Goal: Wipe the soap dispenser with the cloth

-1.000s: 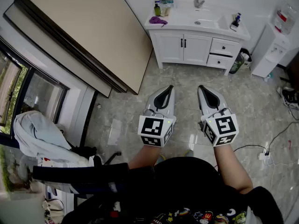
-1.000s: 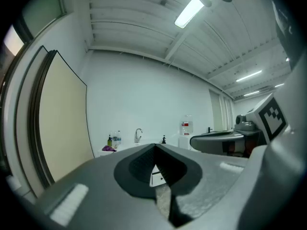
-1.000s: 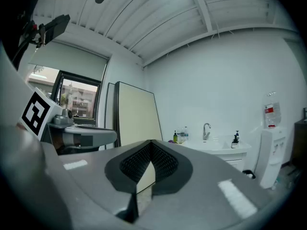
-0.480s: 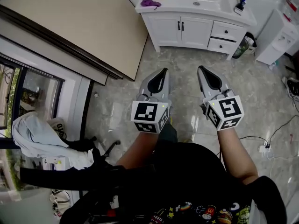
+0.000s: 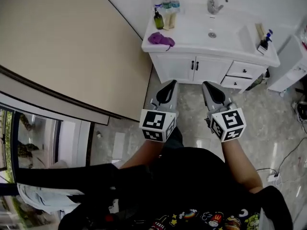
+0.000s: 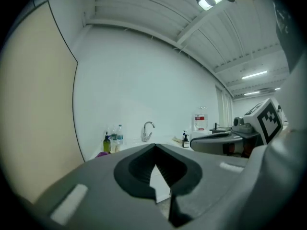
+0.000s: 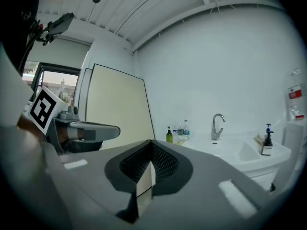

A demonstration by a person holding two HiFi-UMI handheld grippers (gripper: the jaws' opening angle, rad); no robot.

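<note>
A bathroom with a pale marble-tile floor [image 5: 283, 128] holds a white cabinet bench [image 5: 192, 35] with a sink and a chrome tap [image 5: 214, 0], set against the far wall. At its left end stands a small green pump-top soap dispenser bottle [image 5: 158, 20], and a purple crumpled cloth [image 5: 161, 39] lies just in front of it, close to the bench edge. A second dark bottle with a blue pump [image 5: 263, 41] stands at the right end. The left gripper [image 5: 171, 83] and the right gripper [image 5: 207, 84] are held side by side over the floor short of the bench, each with its jaws clenched tip to tip on nothing. The task looks to be at the approach step, with no wiping begun. The next move probably calls for reaching the bench, parting one pair of jaws to take the cloth, and steadying the dispenser with the other.
</note>
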